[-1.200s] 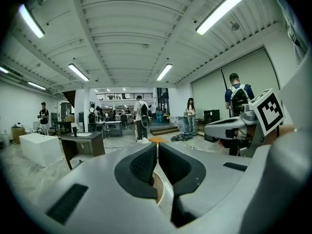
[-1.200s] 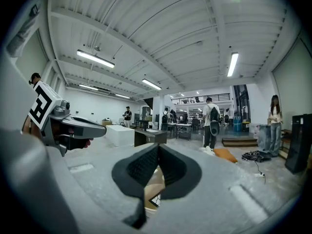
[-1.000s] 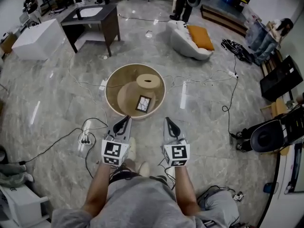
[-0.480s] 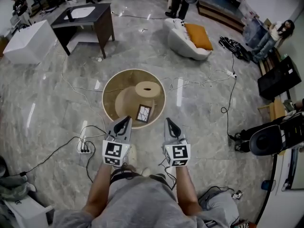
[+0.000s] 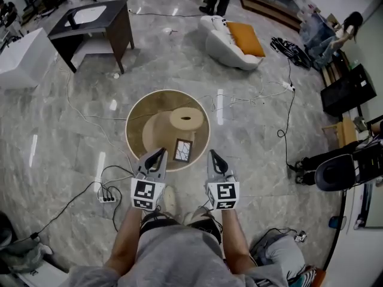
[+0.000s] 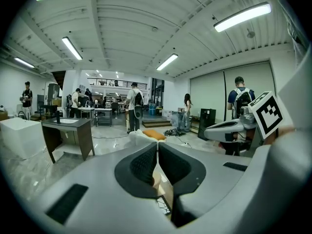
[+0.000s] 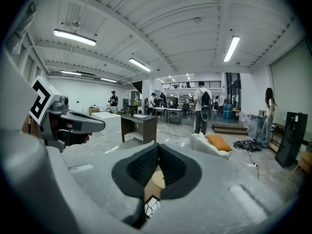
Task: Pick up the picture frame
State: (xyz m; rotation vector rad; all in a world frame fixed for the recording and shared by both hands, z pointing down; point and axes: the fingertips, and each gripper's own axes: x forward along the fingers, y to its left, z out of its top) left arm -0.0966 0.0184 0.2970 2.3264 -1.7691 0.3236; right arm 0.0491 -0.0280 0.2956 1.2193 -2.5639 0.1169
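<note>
The picture frame point(image 5: 183, 150), dark-rimmed with a cracked-line print, lies flat near the front edge of a round wooden table point(image 5: 135, 113). My left gripper point(image 5: 158, 154) is shut and empty, its tip over the table's near rim just left of the frame. The right gripper point(image 5: 213, 156), also shut and empty, hovers just right of the frame, past the rim. In the left gripper view the gripper point(image 6: 157, 144) shows the frame point(image 6: 163, 204) low between the jaws. The right gripper point(image 7: 157, 146) likewise shows a corner of the frame point(image 7: 151, 206) below it.
A short wooden cylinder point(image 5: 186, 118) with a hole stands on the table behind the frame. Cables and a power strip point(image 5: 108, 197) lie on the marble floor at left. A dark desk point(image 5: 96, 23), a white seat with an orange cushion point(image 5: 233, 40) and people stand further off.
The person has stepped forward: the table and frame have come closer, and both gripper tips now reach the table's near rim beside the frame. Both grippers have stayed shut.
</note>
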